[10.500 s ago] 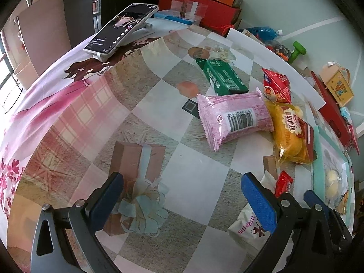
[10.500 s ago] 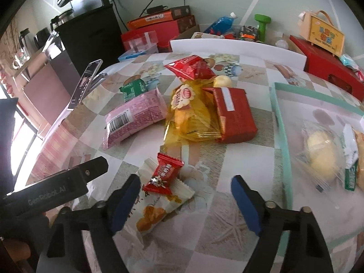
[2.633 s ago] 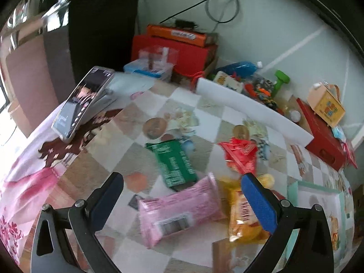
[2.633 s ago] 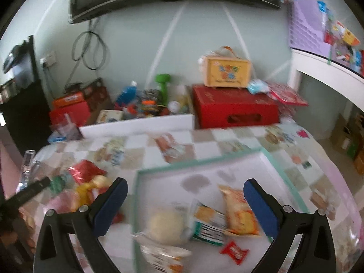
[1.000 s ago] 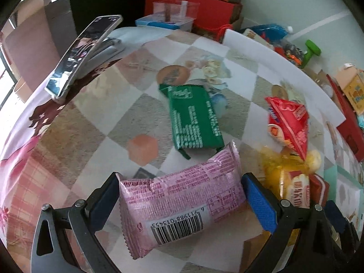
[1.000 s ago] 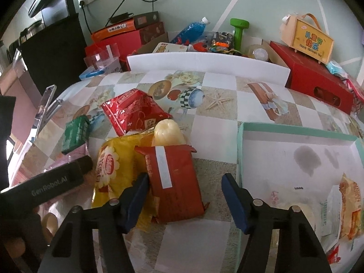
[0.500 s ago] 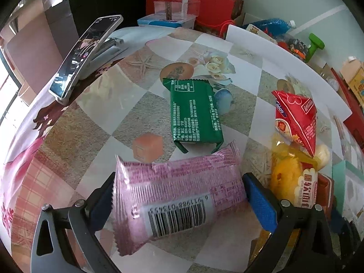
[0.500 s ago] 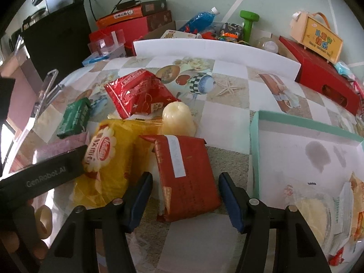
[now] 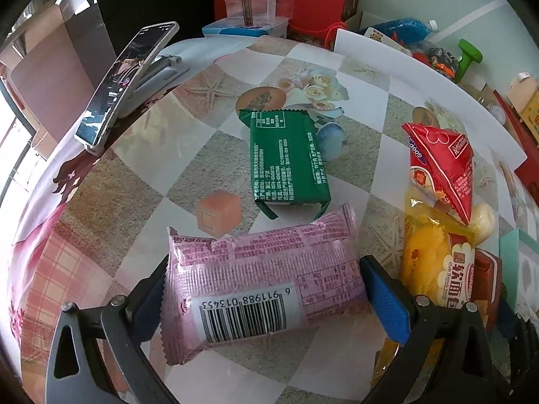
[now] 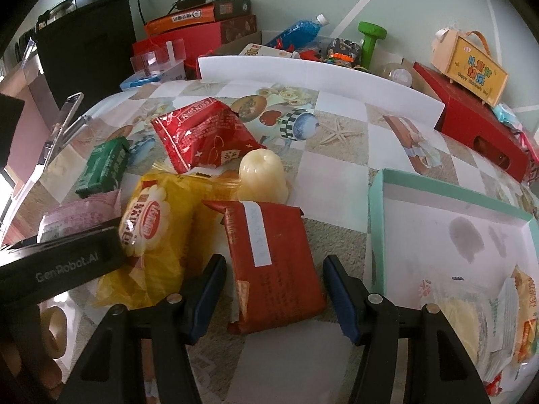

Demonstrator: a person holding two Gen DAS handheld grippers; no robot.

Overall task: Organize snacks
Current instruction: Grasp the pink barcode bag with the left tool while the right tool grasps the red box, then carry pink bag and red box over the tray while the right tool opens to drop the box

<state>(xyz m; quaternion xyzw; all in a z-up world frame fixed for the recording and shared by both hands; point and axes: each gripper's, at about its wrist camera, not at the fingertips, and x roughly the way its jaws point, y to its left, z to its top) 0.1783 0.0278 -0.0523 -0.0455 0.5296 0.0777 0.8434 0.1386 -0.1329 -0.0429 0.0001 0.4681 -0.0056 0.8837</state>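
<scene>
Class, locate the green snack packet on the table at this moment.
In the left wrist view, the green packet lies mid-table, just beyond the pink packet, left of the red packet.

i see a checkered tablecloth point(image 9: 141, 155) bearing a pink packet point(image 9: 262, 279), green packet point(image 9: 288, 161), red pouch point(image 10: 202, 134), yellow bag point(image 10: 158, 232), teal tray point(image 10: 377, 229) and phone stand point(image 9: 124, 80).

The left gripper point(image 9: 266, 289) straddles a pink plastic snack packet with a barcode point(image 9: 262, 282) on the checkered tablecloth point(image 9: 337, 363); a green foil packet point(image 9: 286, 161) lies just beyond, apart.
</scene>
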